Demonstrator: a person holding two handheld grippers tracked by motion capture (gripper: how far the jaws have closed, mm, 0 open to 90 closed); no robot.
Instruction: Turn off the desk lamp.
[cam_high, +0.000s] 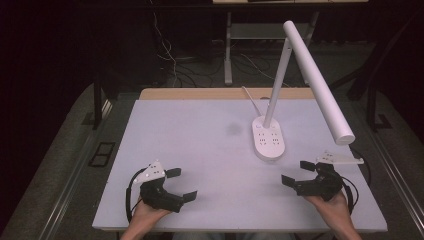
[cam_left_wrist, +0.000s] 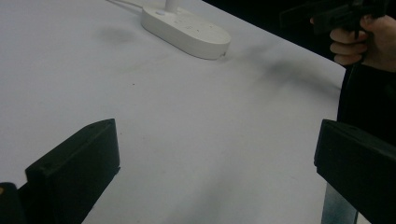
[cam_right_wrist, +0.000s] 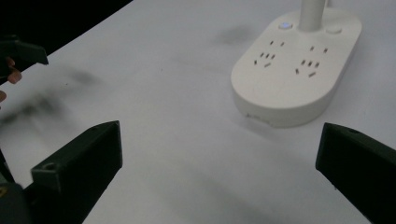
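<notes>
From the high view, there's a white counter (cam_high: 200, 150) with a white lamp (cam_high: 305, 65) standing toward the back right. The lamp's oval base (cam_high: 269, 139) sits on the counter and has socket holes on top, so it's a power strip too. Its thin stem rises tilted to the right, and a long tube head slopes down to the right, ending past the base. A white cord (cam_high: 251, 100) runs from the base toward the back edge. The left tongs (cam_high: 182, 185) are at the front left, held in a hand (cam_high: 147, 212), jaws spread wide with nothing between them. The right tongs (cam_high: 292, 172) are at the front right in the other hand (cam_high: 332, 205), also spread and empty, jaws pointing left toward the middle. Both have a grey plate on top. There's a faint dark smudge (cam_high: 233, 129) on the counter left of the base.

Left gripper view: the two black jaws sit wide apart over bare counter (cam_left_wrist: 187, 140). The base (cam_left_wrist: 187, 30) is up top, well away. The other hand (cam_left_wrist: 369, 39) with its tongs is in the top right corner.

Right gripper view: jaws wide apart again, nothing gripped. The base (cam_right_wrist: 299, 65) is near, just ahead and to the right, with socket slots and two round buttons by the stem. A jaw tip and fingertips of the other hand show at the left edge.
</notes>
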